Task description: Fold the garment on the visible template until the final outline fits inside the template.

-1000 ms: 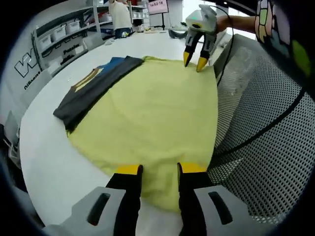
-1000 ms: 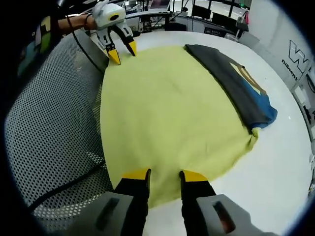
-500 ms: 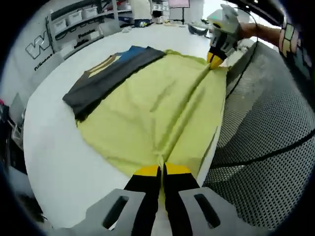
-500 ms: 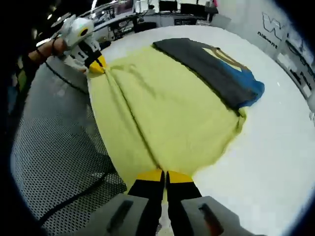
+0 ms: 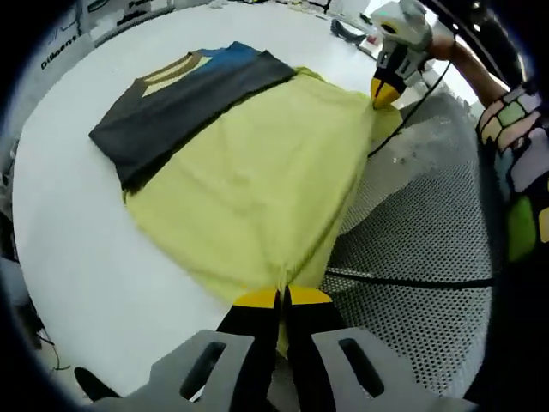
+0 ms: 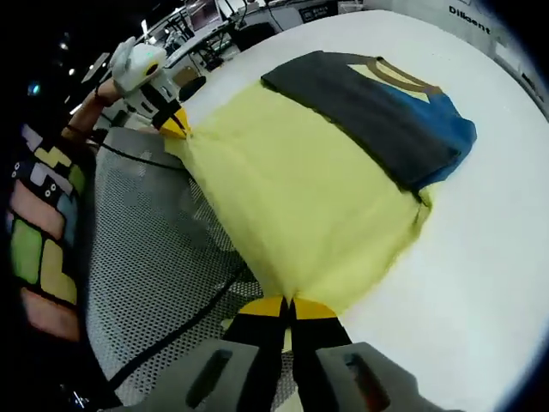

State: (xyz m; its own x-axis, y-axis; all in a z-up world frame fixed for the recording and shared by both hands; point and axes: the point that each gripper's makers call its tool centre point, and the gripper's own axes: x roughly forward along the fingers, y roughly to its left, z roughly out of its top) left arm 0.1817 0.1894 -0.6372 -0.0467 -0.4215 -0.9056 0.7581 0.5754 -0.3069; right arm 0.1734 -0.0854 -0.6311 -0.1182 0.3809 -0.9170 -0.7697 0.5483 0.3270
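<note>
A large pale-yellow cloth garment (image 5: 257, 176) is spread across a white round table (image 5: 69, 232), with its near edge lifted off the surface and stretched between the two grippers. In the left gripper view, the left gripper (image 5: 281, 298) is seen at the bottom with its black, yellow-tipped jaws pressed together on one corner of the yellow garment. The right gripper (image 5: 385, 92) is seen at the upper right of that view, held by a hand, with its yellow tips pinched on the opposite corner of the same edge. In the right gripper view, the right gripper (image 6: 283, 306) is likewise seen closed on the fabric at the bottom, and the left gripper (image 6: 174, 125) is seen at the upper left, clamped on the far corner.

A folded dark-grey garment with a blue panel and a tan collar band (image 5: 184, 94) is laid over the far side of the yellow garment, resting flat on the table. A black perforated mesh surface (image 5: 412, 240) is seen beside the table edge, crossed by a thin black cable (image 5: 403, 279). A sleeve with coloured blocks (image 6: 43, 232) is visible. Part of a printed word ending in "ilbeent" or similar (image 6: 468, 17) is seen on a white wall; it cannot be read with certainty.
</note>
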